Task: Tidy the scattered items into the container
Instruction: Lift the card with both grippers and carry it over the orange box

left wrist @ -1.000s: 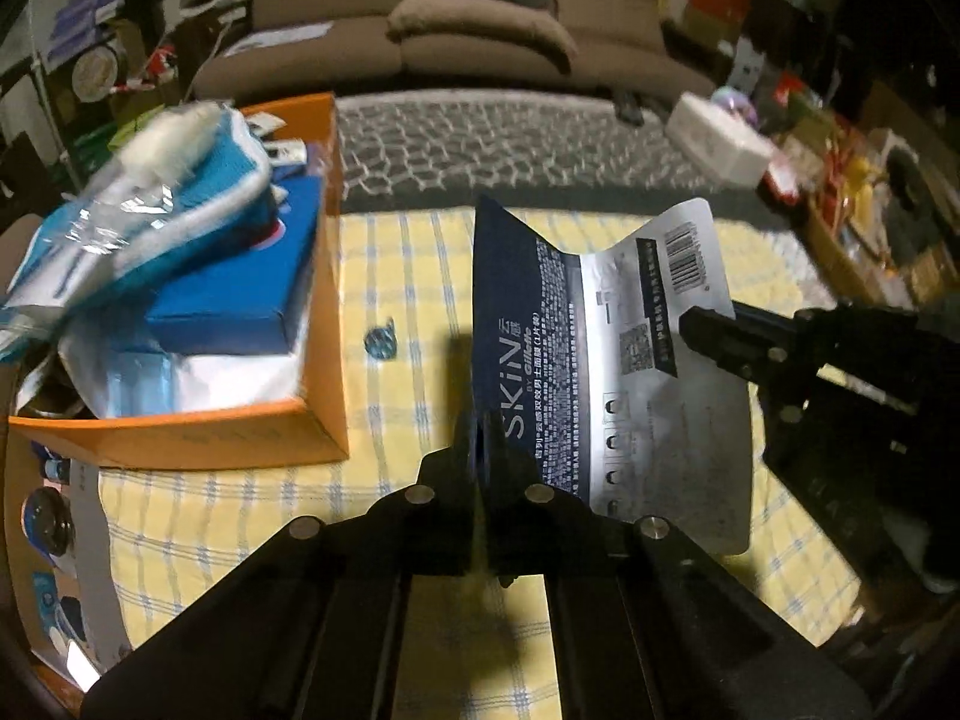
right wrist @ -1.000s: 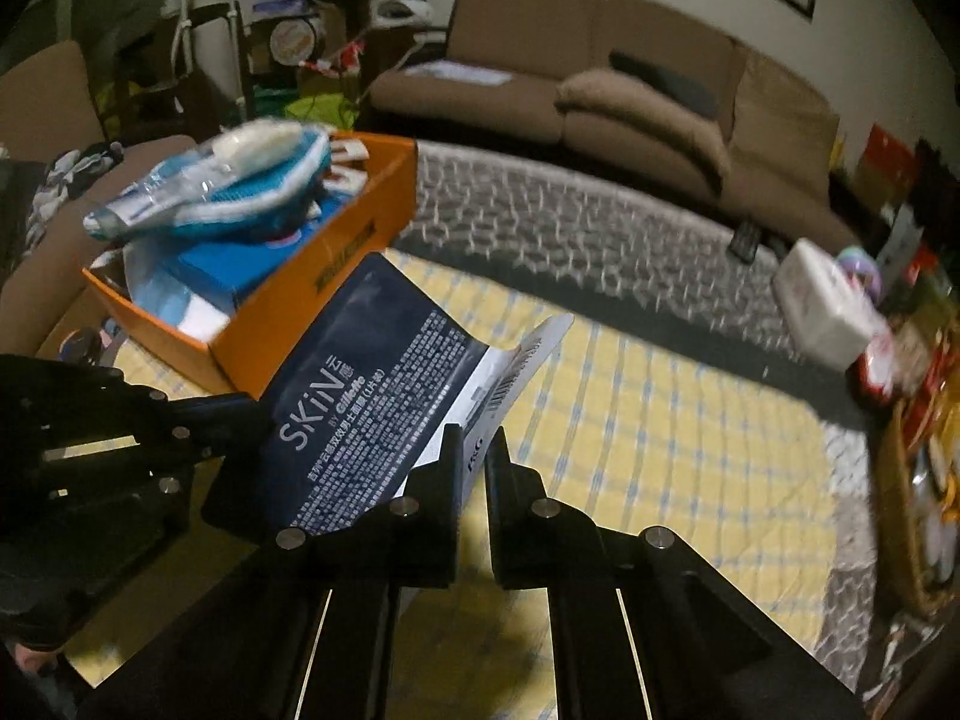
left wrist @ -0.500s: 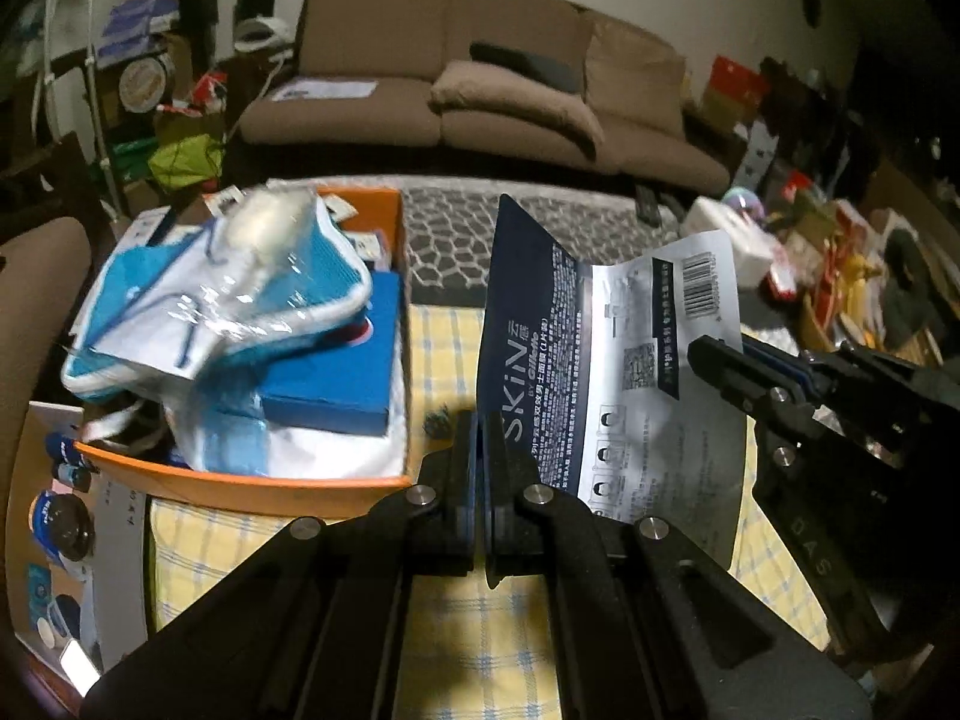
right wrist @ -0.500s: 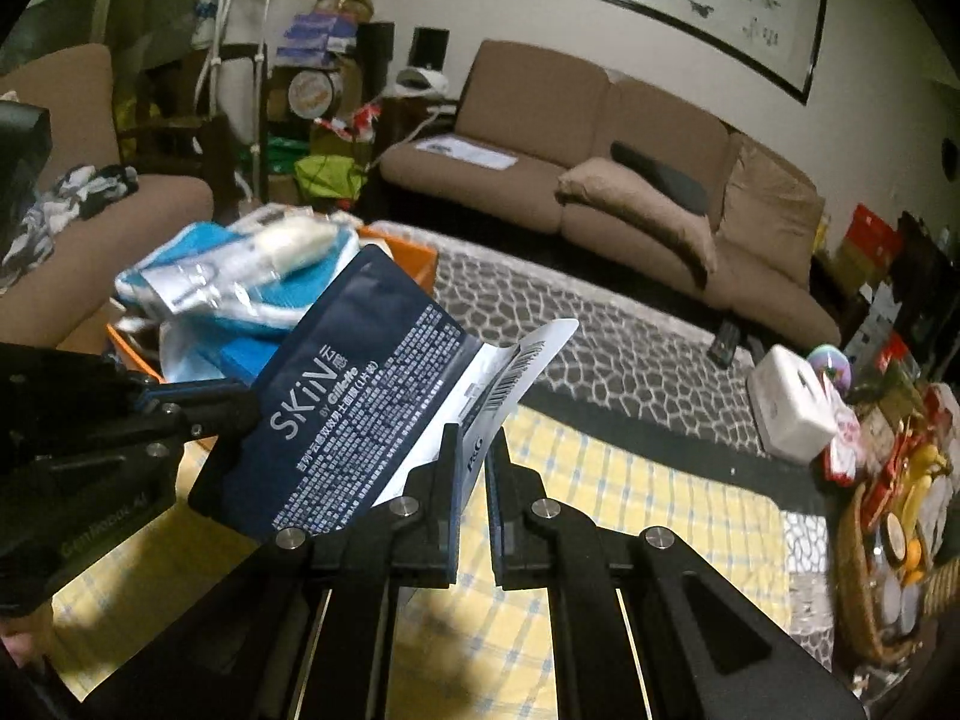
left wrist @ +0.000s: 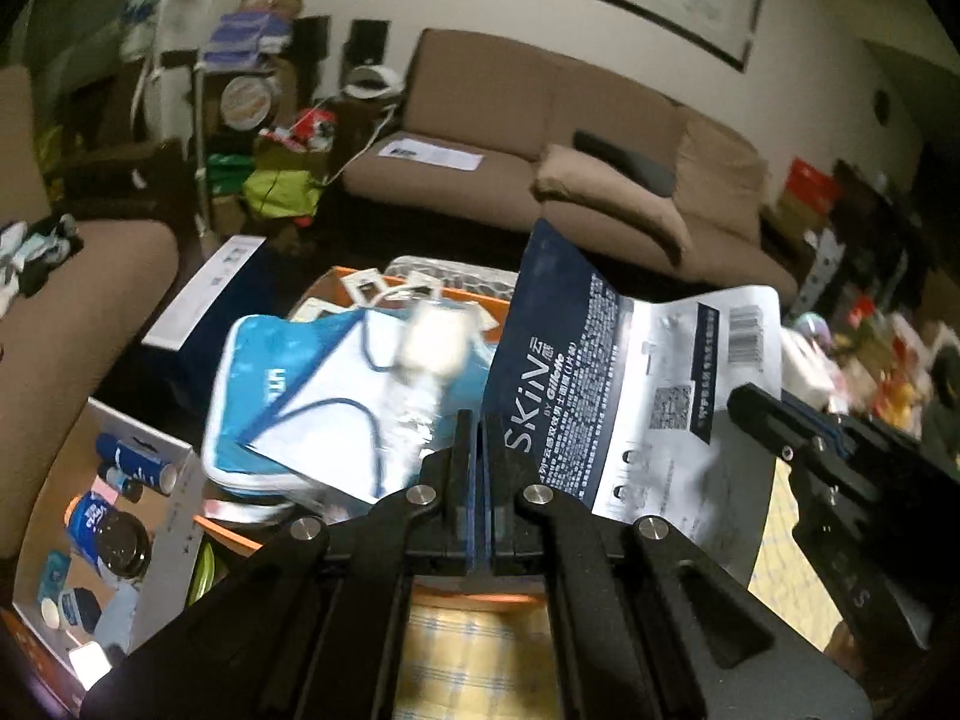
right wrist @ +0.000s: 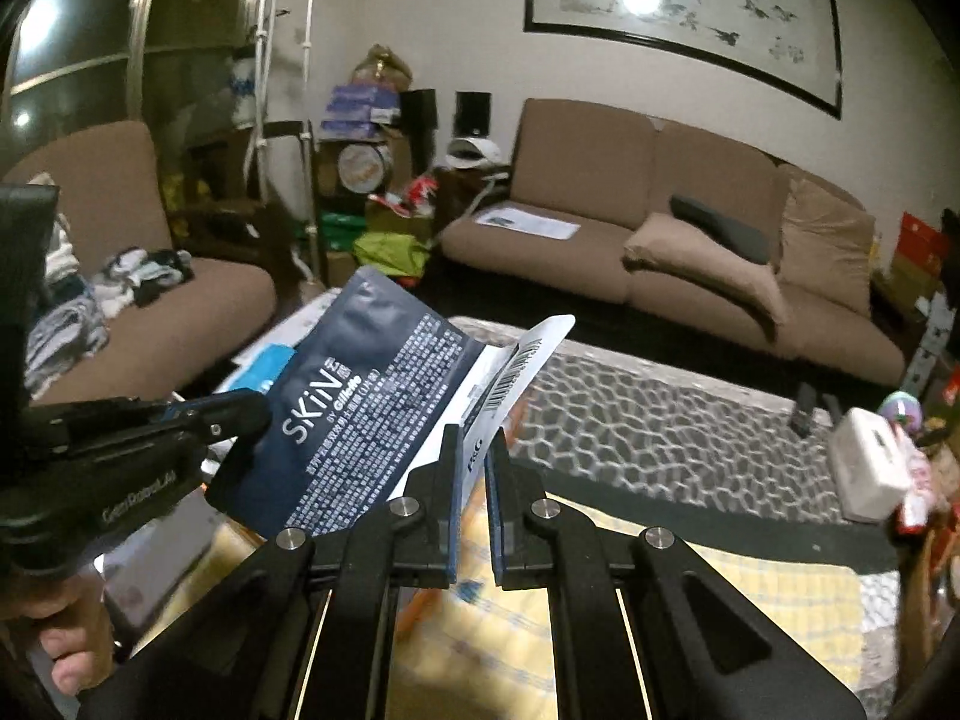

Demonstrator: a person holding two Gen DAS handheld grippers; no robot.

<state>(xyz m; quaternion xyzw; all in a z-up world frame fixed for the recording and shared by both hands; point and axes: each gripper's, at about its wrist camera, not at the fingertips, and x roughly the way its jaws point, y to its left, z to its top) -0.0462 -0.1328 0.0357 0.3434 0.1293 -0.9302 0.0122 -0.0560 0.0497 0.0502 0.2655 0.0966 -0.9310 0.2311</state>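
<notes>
A flat card package (left wrist: 600,384), dark blue with "SKiN" lettering and a white barcode end, hangs in the air between both grippers. My left gripper (left wrist: 477,420) is shut on its dark blue edge. My right gripper (right wrist: 474,438) is shut on the white barcode edge (right wrist: 528,360). The right gripper's tip (left wrist: 744,402) shows at the right of the left wrist view. Below and behind the package lies the orange box (left wrist: 366,276), piled with a blue-and-white pouch (left wrist: 300,396) and a blurred white item (left wrist: 432,348). The left gripper (right wrist: 246,414) and a person's hand (right wrist: 60,648) show in the right wrist view.
A white carton (left wrist: 180,498) of bottles and jars stands at lower left. The yellow checked cloth (left wrist: 468,660) covers the table. A brown sofa (right wrist: 660,240), a patterned rug (right wrist: 630,420), a white tissue box (right wrist: 864,468) and an armchair (right wrist: 198,300) with clothes lie beyond.
Both grippers have risen and moved left with the package held between them. The orange box has slid from the left side to beneath and behind the package.
</notes>
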